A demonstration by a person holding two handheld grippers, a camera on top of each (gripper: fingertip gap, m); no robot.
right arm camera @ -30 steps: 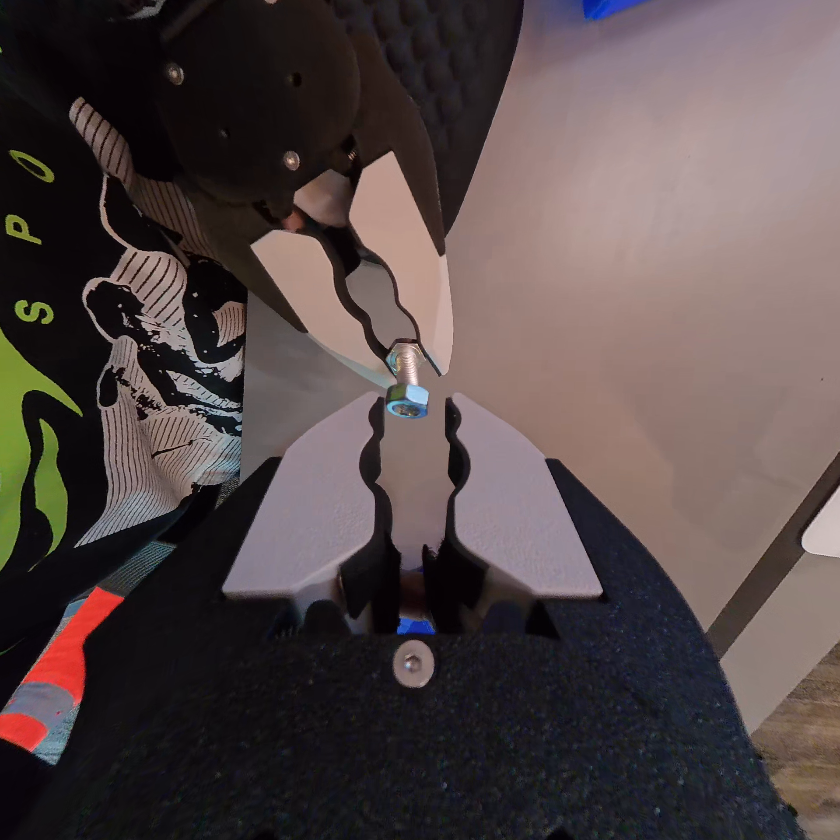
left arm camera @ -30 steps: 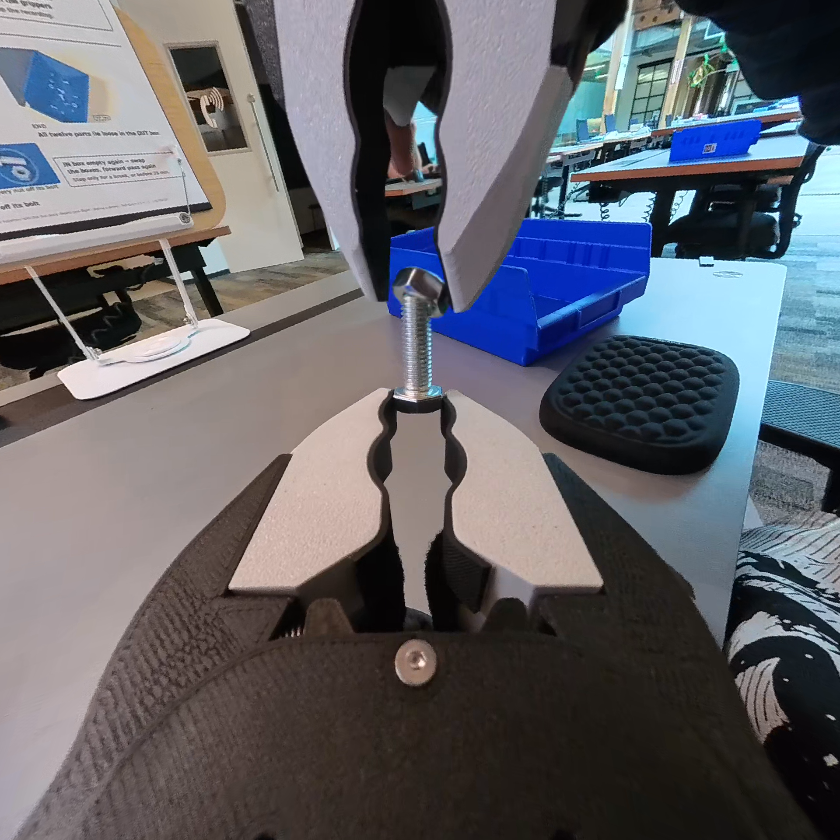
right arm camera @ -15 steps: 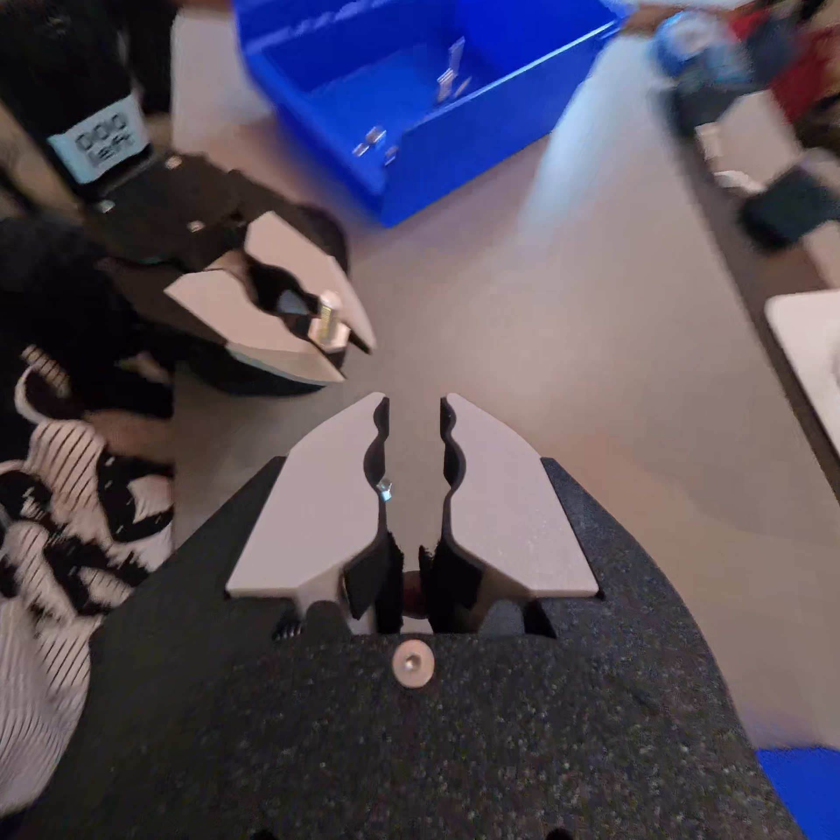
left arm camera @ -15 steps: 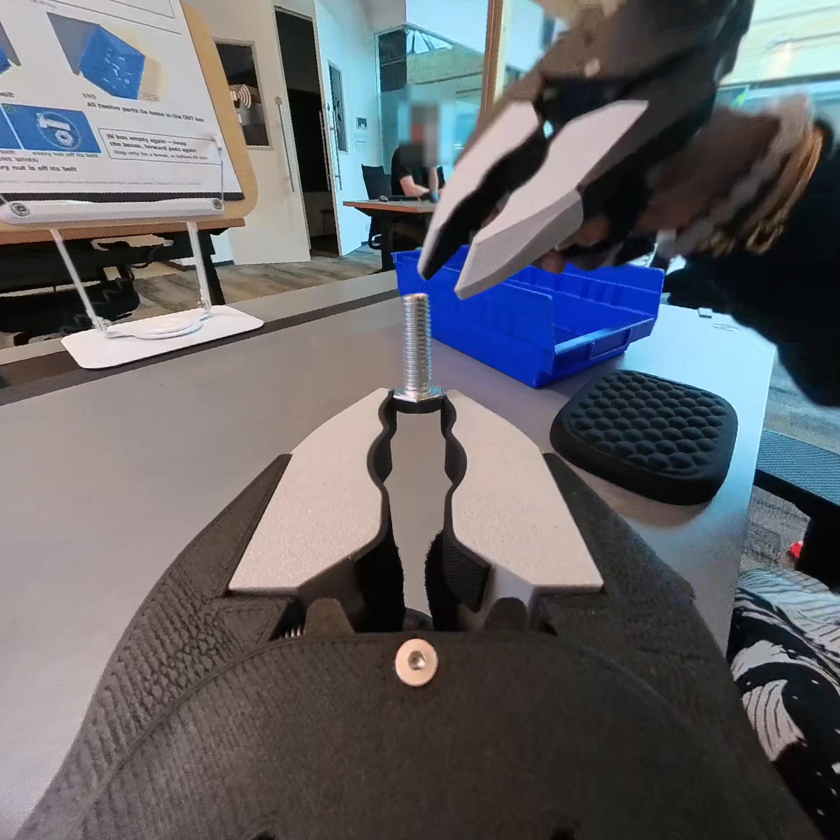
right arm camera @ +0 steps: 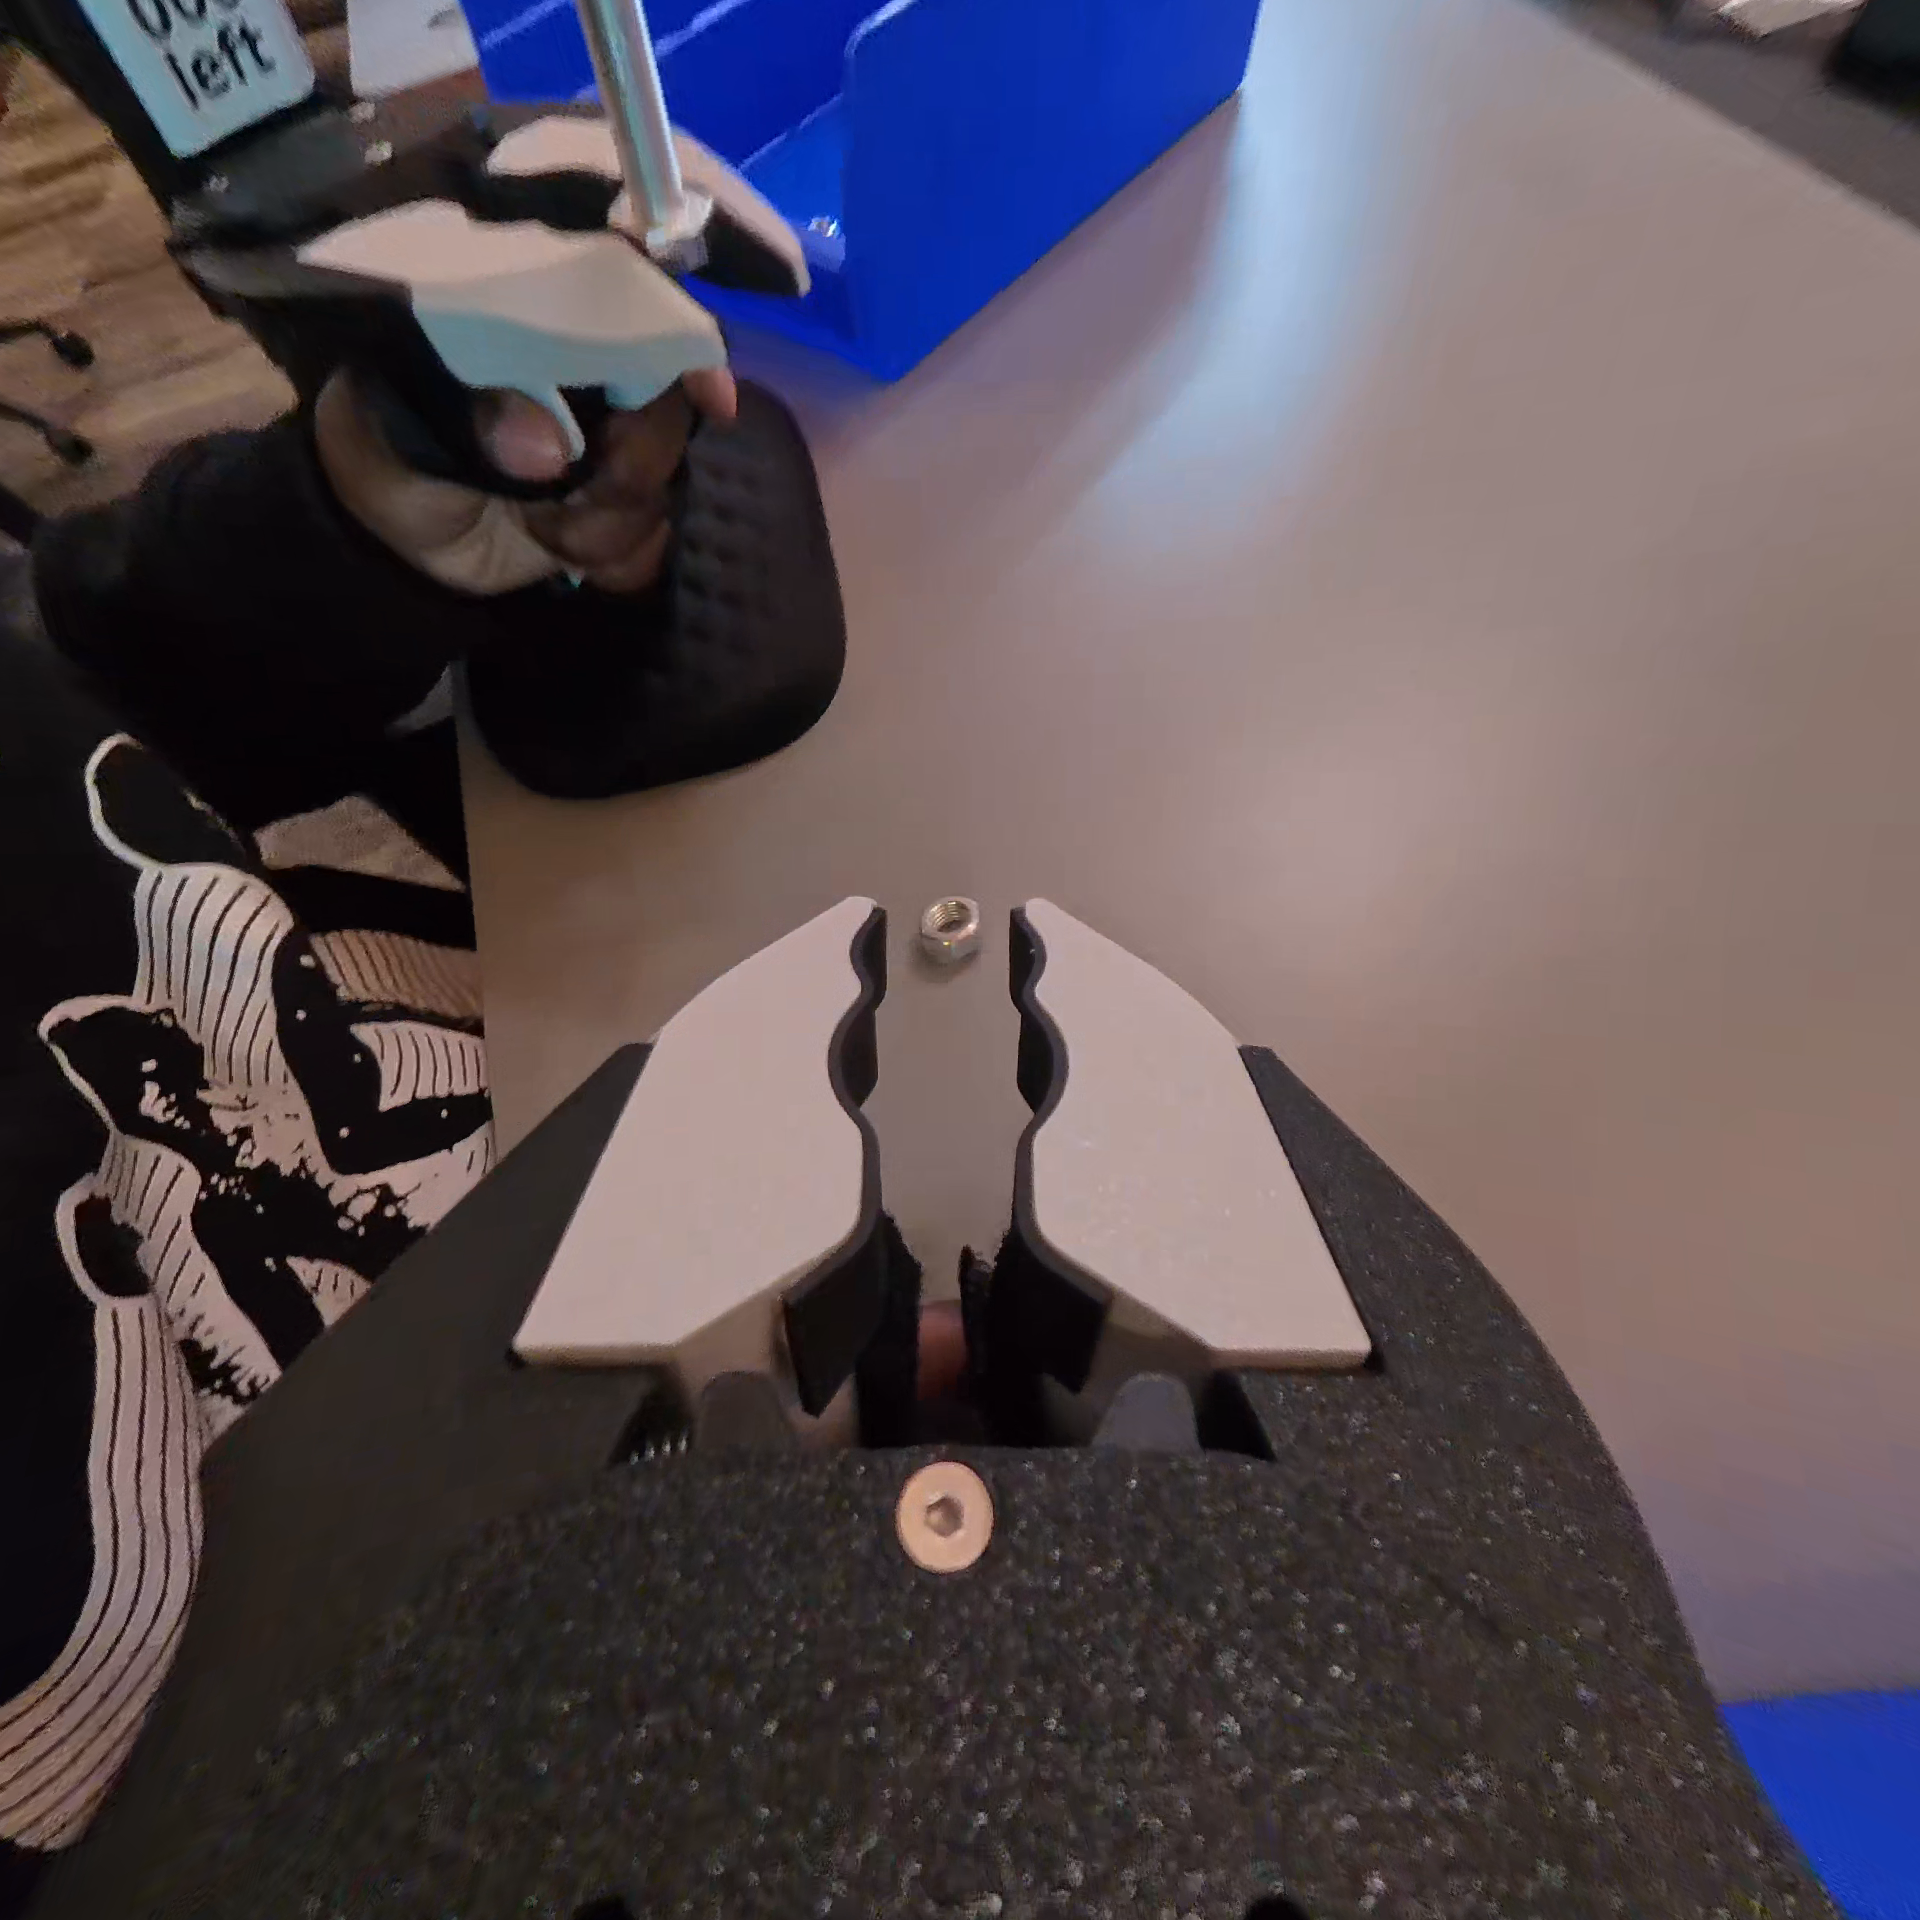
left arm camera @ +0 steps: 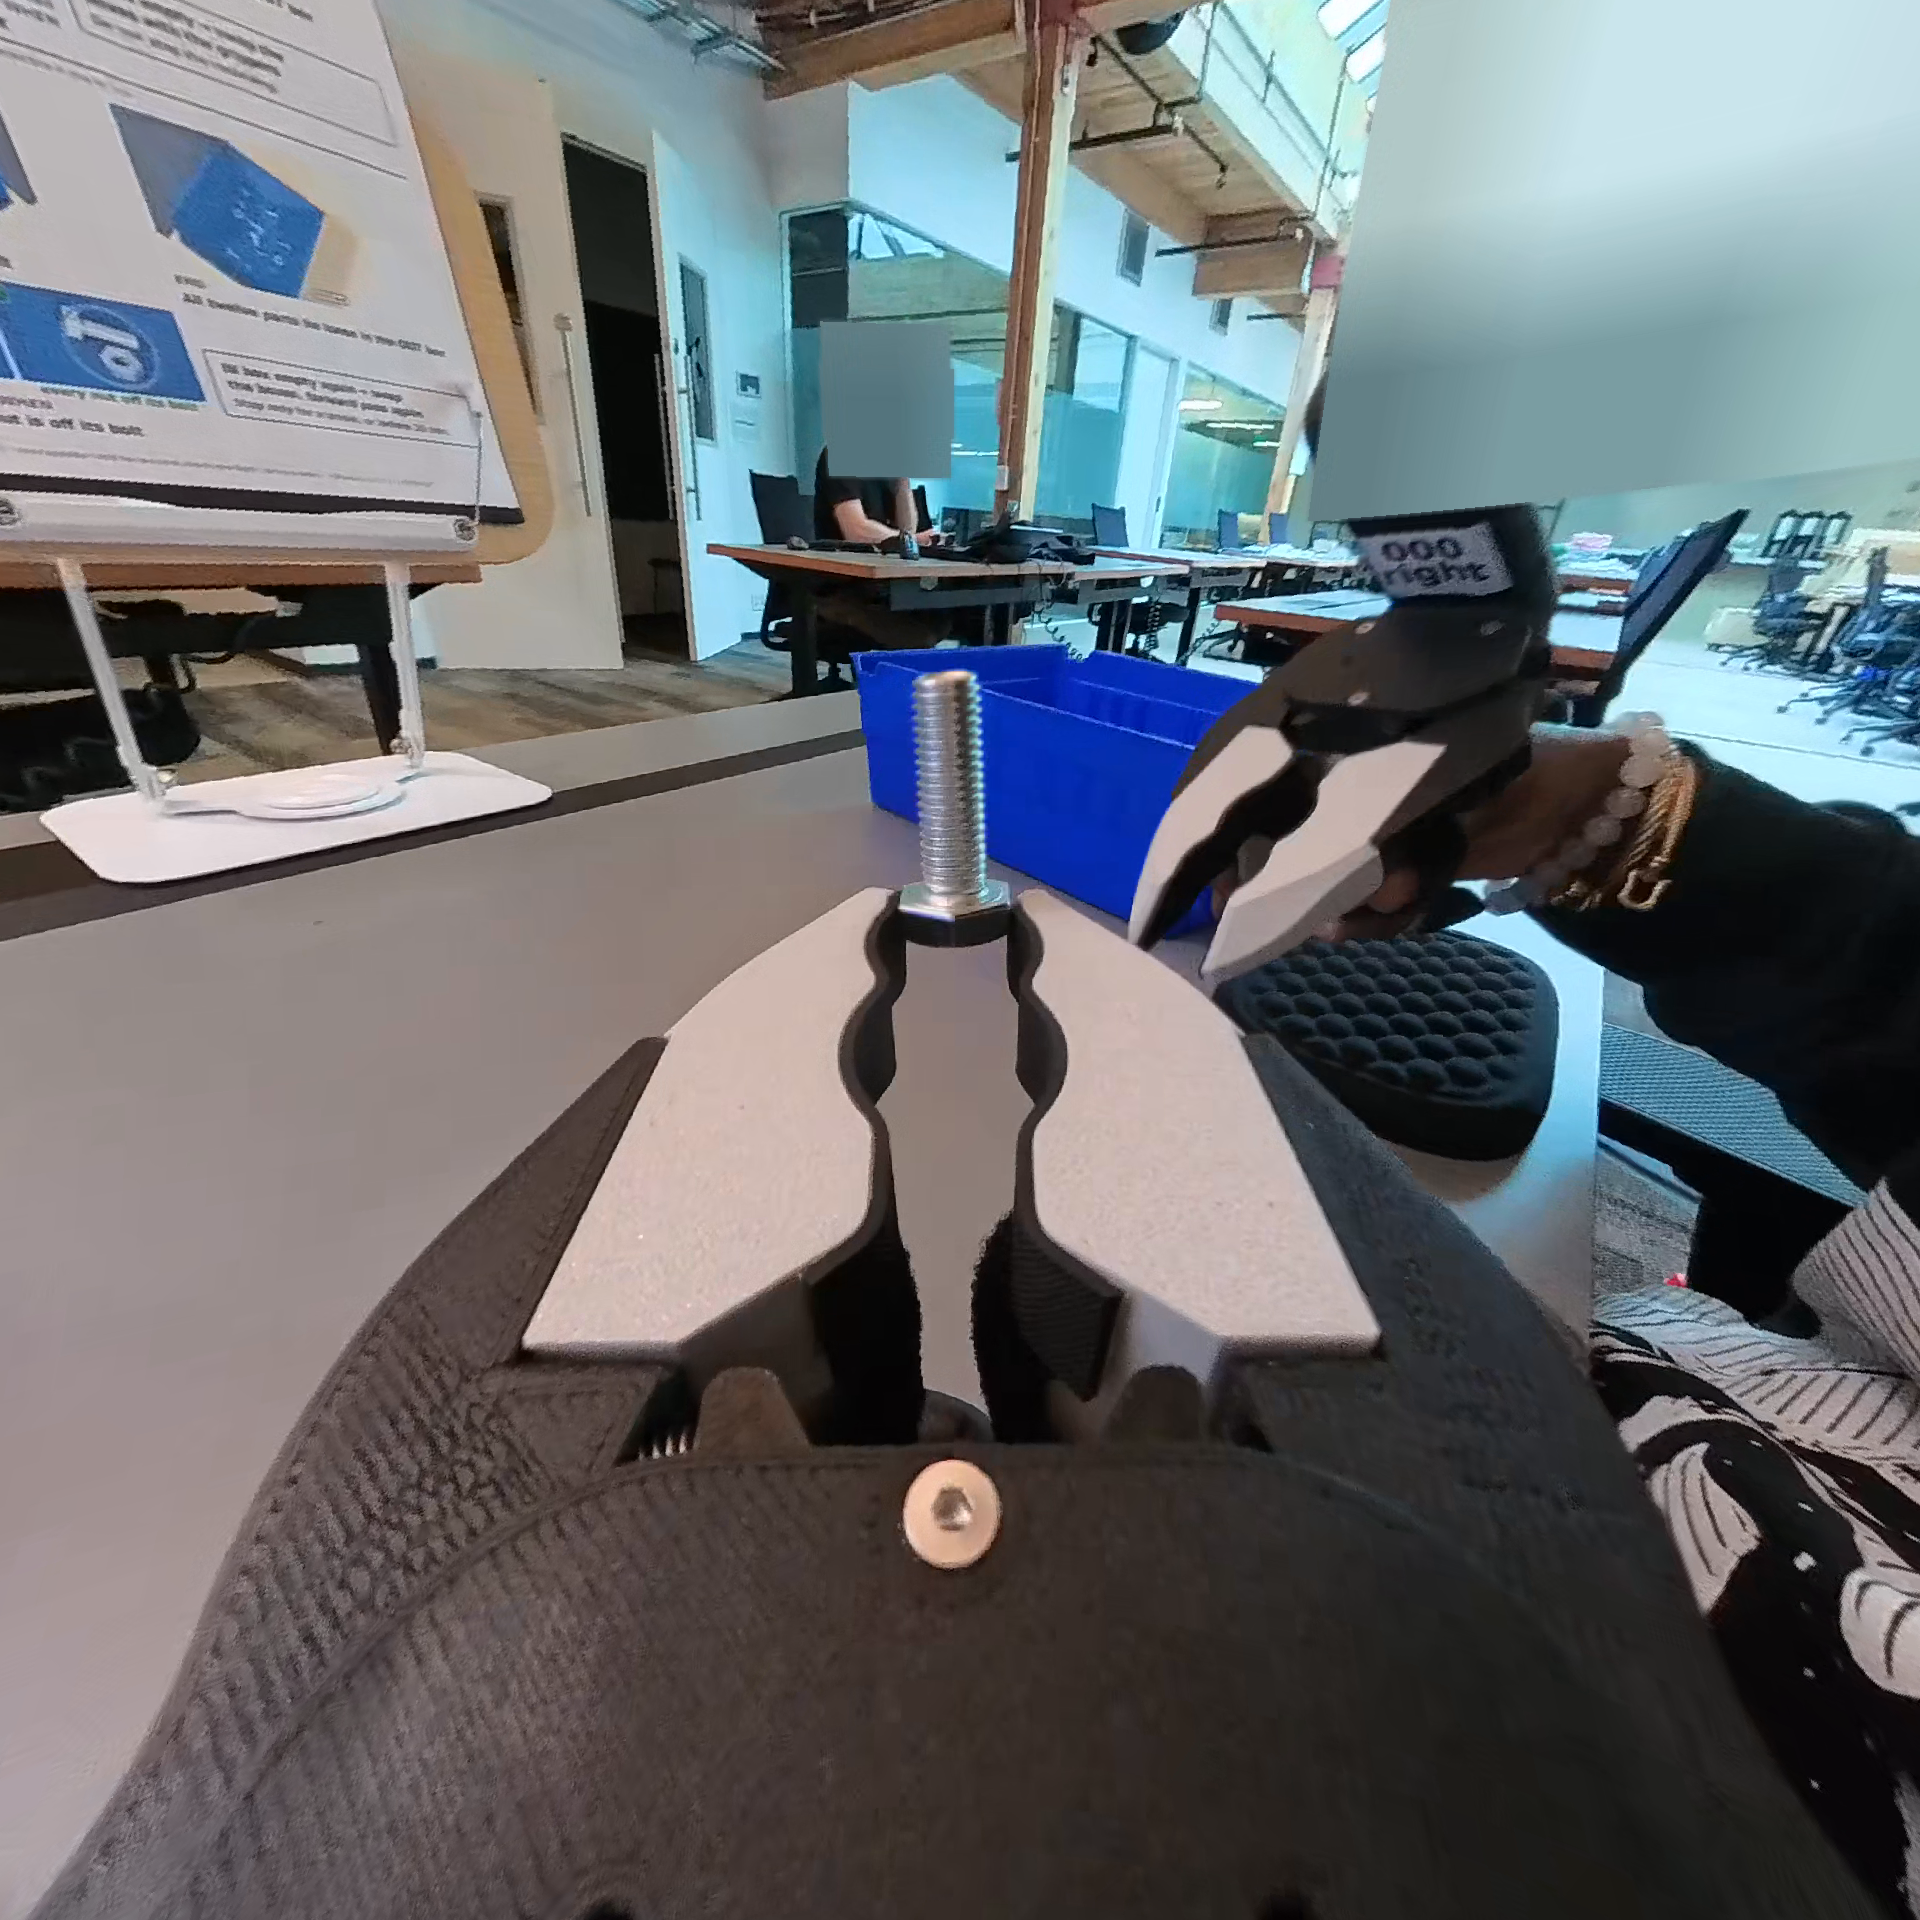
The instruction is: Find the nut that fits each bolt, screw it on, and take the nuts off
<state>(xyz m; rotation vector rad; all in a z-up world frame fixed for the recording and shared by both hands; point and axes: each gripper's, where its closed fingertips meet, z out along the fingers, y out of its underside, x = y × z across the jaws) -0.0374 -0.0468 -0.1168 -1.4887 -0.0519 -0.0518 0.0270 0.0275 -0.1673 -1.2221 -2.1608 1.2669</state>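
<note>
My left gripper [left arm camera: 954, 920] is shut on the hex head of a silver bolt [left arm camera: 948, 790], which stands upright with a bare thread. The right wrist view shows the same grasp at top left, with the bolt [right arm camera: 634, 104] rising from the left gripper [right arm camera: 707, 244]. My right gripper [right arm camera: 948, 906] is open and points down at the grey table [right arm camera: 1351, 727]. A small silver nut [right arm camera: 945, 928] lies flat on the table between its fingertips, and neither pad touches it. In the left wrist view the right gripper [left arm camera: 1174, 956] hangs to the right of the bolt.
A blue bin [left arm camera: 1091, 769] stands behind the bolt and shows in the right wrist view [right arm camera: 935, 156] with a small part inside. A black honeycomb pad [left arm camera: 1392, 1039] lies at the table's right edge. An instruction board on a white stand [left arm camera: 208, 260] is at the back left. The grippers' ends are close to 12 centimetres from one another.
A second ago my right gripper had the nut at the bolt's tip. It has since swung away to the right and down, and the nut now lies on the table between its open fingers.
</note>
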